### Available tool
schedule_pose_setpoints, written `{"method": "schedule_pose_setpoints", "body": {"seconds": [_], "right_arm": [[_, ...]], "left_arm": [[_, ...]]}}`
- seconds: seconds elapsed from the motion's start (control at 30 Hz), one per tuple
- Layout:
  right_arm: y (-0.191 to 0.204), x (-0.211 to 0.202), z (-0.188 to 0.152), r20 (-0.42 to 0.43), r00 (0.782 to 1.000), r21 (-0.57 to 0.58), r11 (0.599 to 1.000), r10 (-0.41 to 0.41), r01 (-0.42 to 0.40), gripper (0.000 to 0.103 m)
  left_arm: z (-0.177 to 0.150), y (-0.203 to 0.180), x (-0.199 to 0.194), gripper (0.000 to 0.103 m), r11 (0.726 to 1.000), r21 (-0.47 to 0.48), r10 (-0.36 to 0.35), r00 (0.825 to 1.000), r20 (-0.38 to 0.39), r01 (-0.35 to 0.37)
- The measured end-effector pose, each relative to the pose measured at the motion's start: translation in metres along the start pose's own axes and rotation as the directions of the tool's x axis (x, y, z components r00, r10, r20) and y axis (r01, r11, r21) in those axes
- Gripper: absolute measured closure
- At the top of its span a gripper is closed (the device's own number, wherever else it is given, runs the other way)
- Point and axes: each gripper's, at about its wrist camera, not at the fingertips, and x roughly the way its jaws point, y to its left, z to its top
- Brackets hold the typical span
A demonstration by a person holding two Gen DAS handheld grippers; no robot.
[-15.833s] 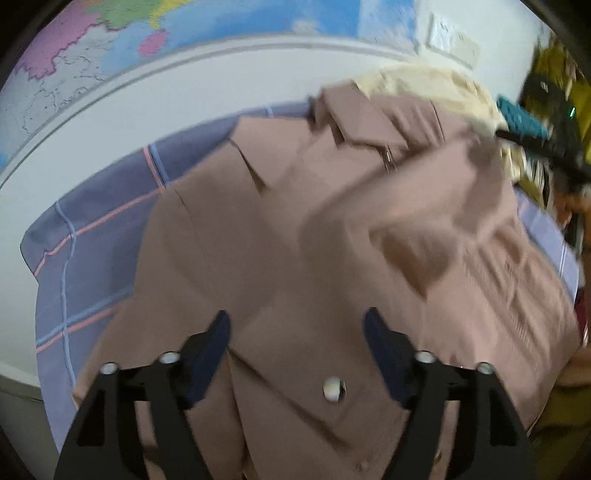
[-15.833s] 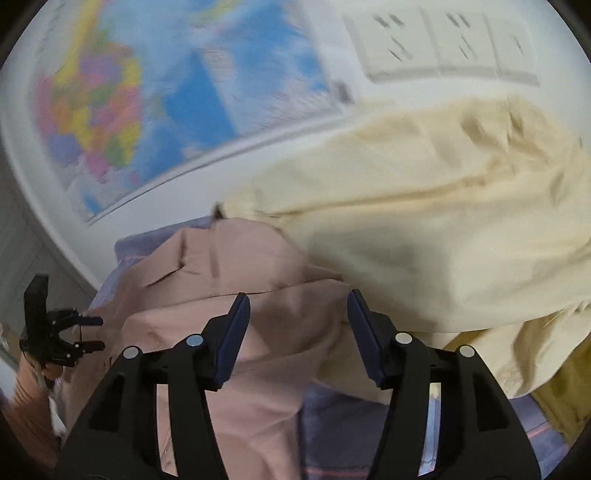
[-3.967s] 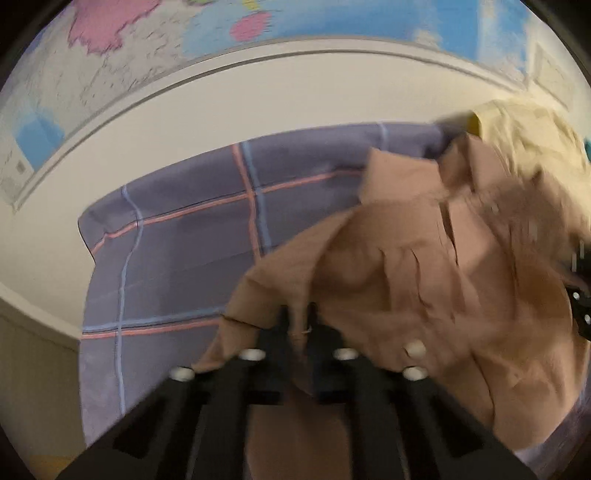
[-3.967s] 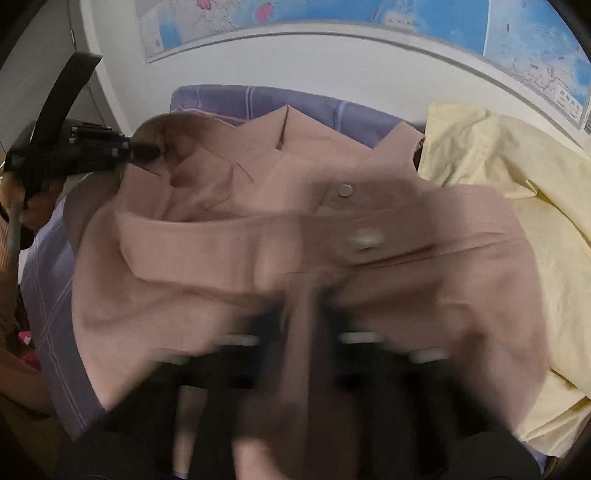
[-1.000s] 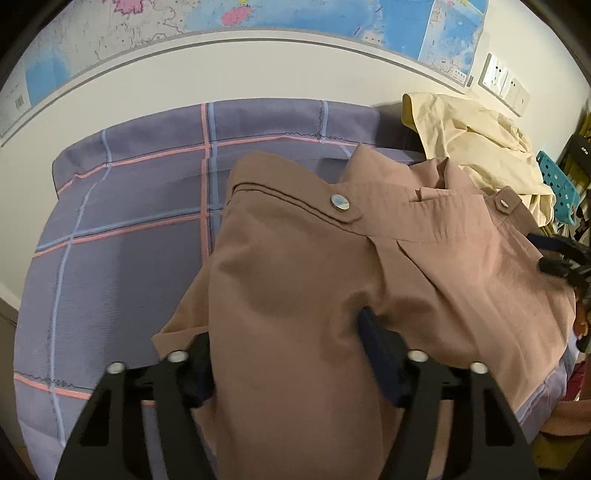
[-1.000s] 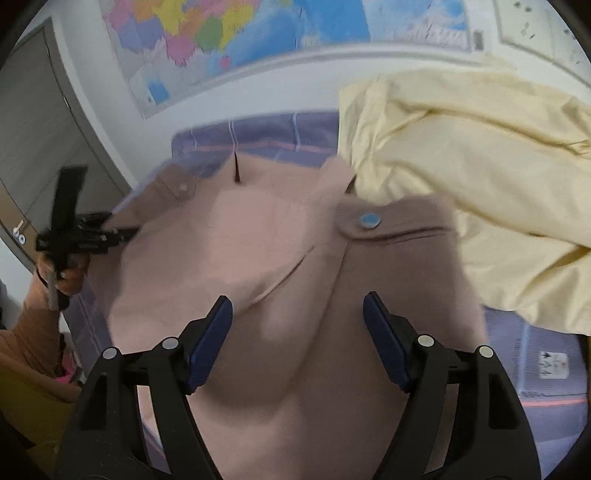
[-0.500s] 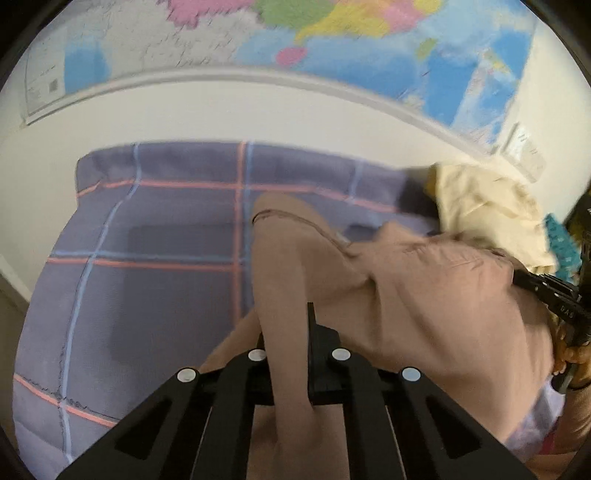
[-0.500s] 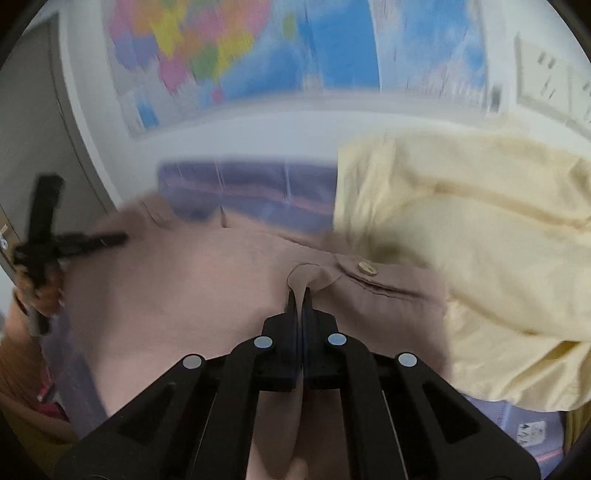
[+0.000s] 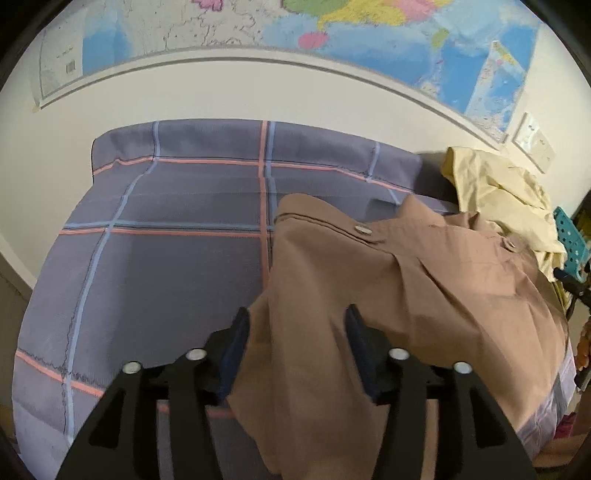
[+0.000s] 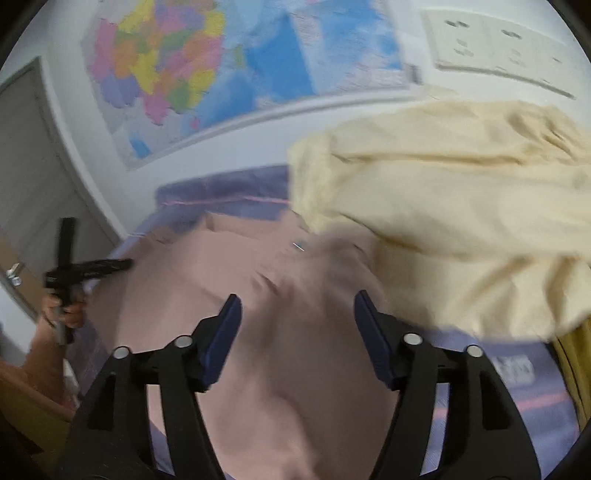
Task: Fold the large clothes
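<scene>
A brown button shirt (image 9: 406, 295) lies folded on the right half of a purple plaid bed cover (image 9: 166, 258). My left gripper (image 9: 295, 314) hovers at its near left edge, jaws opening. A ridge of the brown cloth runs loose between the fingers, and the pads do not press it. In the blurred right wrist view the same shirt (image 10: 207, 295) spreads under my right gripper (image 10: 296, 299). Its jaws are also opening, with cloth below the gap and nothing pinched. A hand (image 10: 62, 314) holds the left gripper (image 10: 92, 269) at the shirt's far left side.
A crumpled pale yellow garment (image 9: 491, 195) is heaped against the wall, overlapping the shirt's right side (image 10: 461, 221). A teal perforated basket (image 9: 570, 240) stands past the bed's right edge. A wall map (image 9: 332, 22) and sockets (image 9: 533, 142) are behind; a door (image 10: 29, 166) is left.
Half a second ago both grippers were shut on folds of the brown shirt. Now both stand open and the cloth has dropped back. The right gripper has moved and its view is blurred.
</scene>
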Motion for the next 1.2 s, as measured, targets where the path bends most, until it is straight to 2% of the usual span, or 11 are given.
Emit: {"method": "schedule_pose_setpoints", "body": {"seconds": [0.07,0.37,0.43,0.47,0.6,0.7,0.83,0.9,0.97,1.1,1.2], "right_arm": [[-0.013,0.002,-0.016,-0.037,0.999,0.046,0.998,-0.031,0.032,0.032],[-0.032,-0.018,-0.083,-0.093,0.983,0.181,0.974,0.158,-0.139,0.023],[-0.028,-0.018,-0.090,-0.106,0.985,0.159,0.980,0.136,-0.118,0.060],[-0.031,-0.019,-0.090,-0.101,0.979,0.183,0.971,0.175,-0.155,0.088],[-0.028,-0.047,-0.060,-0.003,0.994,0.119,0.987,0.109,-0.108,0.100],[-0.025,-0.055,-0.049,0.020,0.996,0.066,0.994,0.085,-0.086,0.100],[-0.035,-0.014,-0.067,-0.141,0.989,0.097,0.995,0.035,-0.021,0.094],[-0.037,-0.009,-0.077,-0.175,0.985,0.114,0.993,0.013,0.007,0.075],[-0.041,-0.021,-0.076,-0.136,0.990,0.126,0.991,-0.029,0.047,0.055],[-0.026,-0.061,-0.058,0.014,0.996,0.116,0.990,-0.083,0.081,0.047],[0.001,-0.065,-0.046,0.085,0.996,0.045,0.998,-0.038,0.034,0.041]], "left_arm": [[-0.005,-0.003,-0.002,0.045,1.000,0.018,0.009,1.000,-0.006,-0.008],[-0.032,-0.005,0.004,0.049,1.000,0.019,-0.012,0.998,-0.054,0.013],[-0.033,-0.004,0.006,0.063,1.000,0.013,-0.020,0.999,-0.039,0.020],[-0.033,-0.004,0.007,0.066,1.000,0.010,-0.012,0.999,-0.036,0.012],[-0.028,-0.006,0.007,0.081,1.000,0.011,0.017,0.999,-0.041,-0.017],[-0.025,-0.006,0.009,0.084,0.999,0.003,0.036,0.998,-0.042,-0.036],[-0.027,-0.008,0.009,0.076,0.999,0.009,0.052,0.998,-0.035,-0.051],[-0.028,-0.011,0.005,0.066,0.997,0.021,0.080,0.996,-0.024,-0.080],[-0.030,-0.011,-0.007,0.064,0.997,0.018,0.072,0.997,0.002,-0.072],[-0.034,-0.011,-0.038,0.057,0.999,0.001,0.054,0.995,0.079,-0.055],[-0.037,-0.018,-0.056,0.053,0.998,0.013,0.066,0.988,0.137,-0.068]]}}
